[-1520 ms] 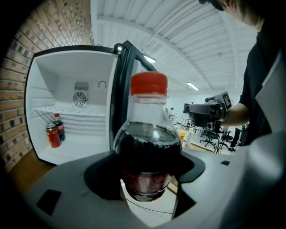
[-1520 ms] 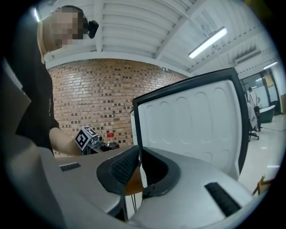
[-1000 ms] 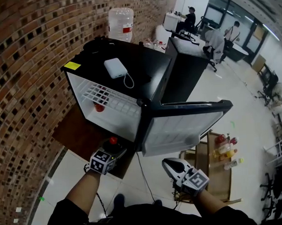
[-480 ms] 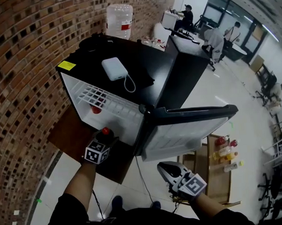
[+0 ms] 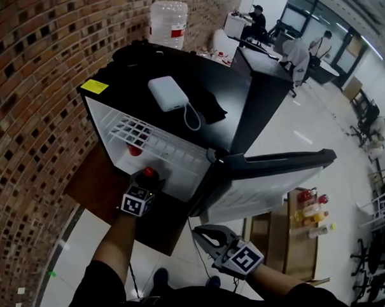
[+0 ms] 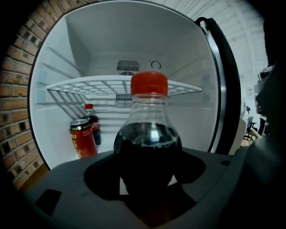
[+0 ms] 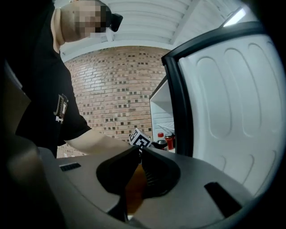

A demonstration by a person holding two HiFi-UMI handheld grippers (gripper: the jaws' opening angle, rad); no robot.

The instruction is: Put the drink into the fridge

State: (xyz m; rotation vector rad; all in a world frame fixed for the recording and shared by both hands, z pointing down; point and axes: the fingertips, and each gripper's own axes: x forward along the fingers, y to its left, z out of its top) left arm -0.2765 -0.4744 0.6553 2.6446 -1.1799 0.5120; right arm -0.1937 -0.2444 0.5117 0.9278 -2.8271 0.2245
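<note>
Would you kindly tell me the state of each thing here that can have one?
fridge door, open wide.
cola bottle, capped, upright, partly full.
left gripper, shut on the cola bottle.
right gripper, jaws together, empty.
red can, upright inside the fridge.
small cola bottle, capped, upright behind the red can.

Black short-slv tee (image 7: 49, 85), small chest print. L tongs (image 5: 148, 180), R tongs (image 5: 200, 234): grey plastic, b/w marker cube (image 5: 136, 203) each.

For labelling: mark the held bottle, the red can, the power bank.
held bottle (image 6: 148, 138), left gripper view, body.
red can (image 6: 83, 139), left gripper view, side.
power bank (image 5: 167, 93), head view, top face.
</note>
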